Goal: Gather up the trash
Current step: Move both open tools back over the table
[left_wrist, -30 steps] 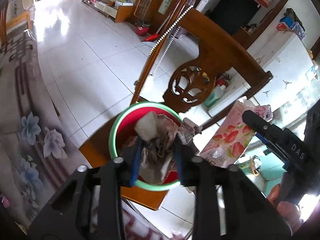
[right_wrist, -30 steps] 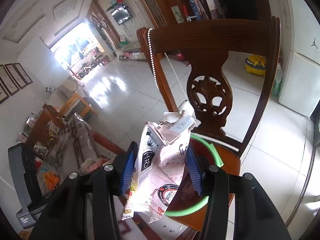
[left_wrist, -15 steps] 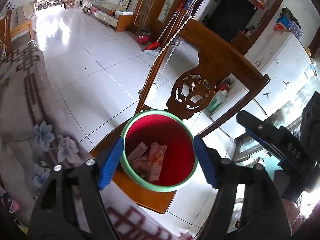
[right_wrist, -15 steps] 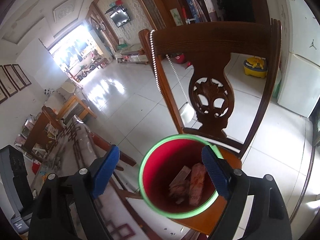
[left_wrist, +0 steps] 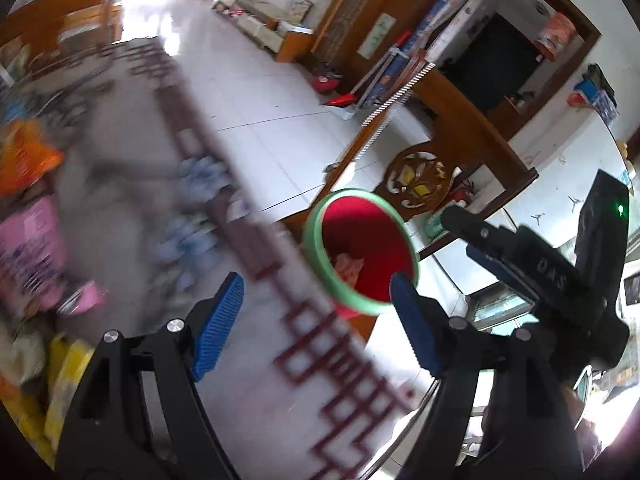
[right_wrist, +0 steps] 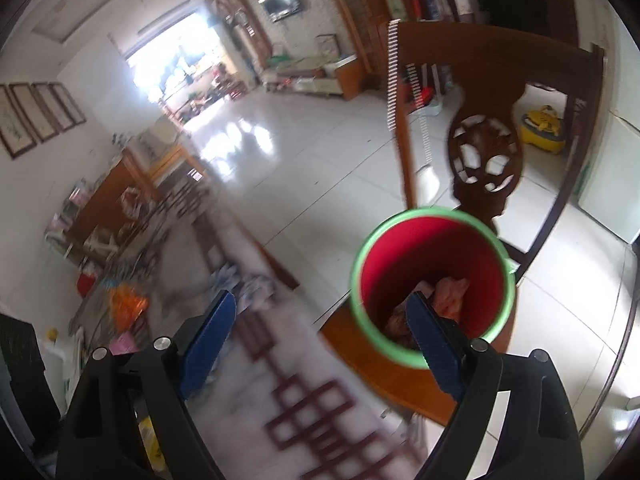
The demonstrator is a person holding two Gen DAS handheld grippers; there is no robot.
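I had both grippers empty at this point. The left gripper (left_wrist: 316,320) had its blue pads spread and was opening wider, with nothing between them but the blurred patterned tablecloth (left_wrist: 328,364) below. The right gripper (right_wrist: 320,340) was the same: jaws opening, nothing gripped, its right pad merely overlapping the bin's near rim in my view.

The red bin (right_wrist: 432,284) with the green rim sat on the seat of the wooden chair (right_wrist: 484,156), to the right of the table edge. Inside it, at the bottom, I could make out a few crumpled wrappers (right_wrist: 450,294), pinkish and pale, so some trash was already collected. In the left view the right gripper's black body showed just right of the bin (left_wrist: 360,252).

Plenty looked left to do. On the far left of the table I saw a smeared pile of coloured packets (left_wrist: 28,160), orange, pink and yellow, too blurred to count or identify. I judged the next step to be swinging back toward that pile for another pick
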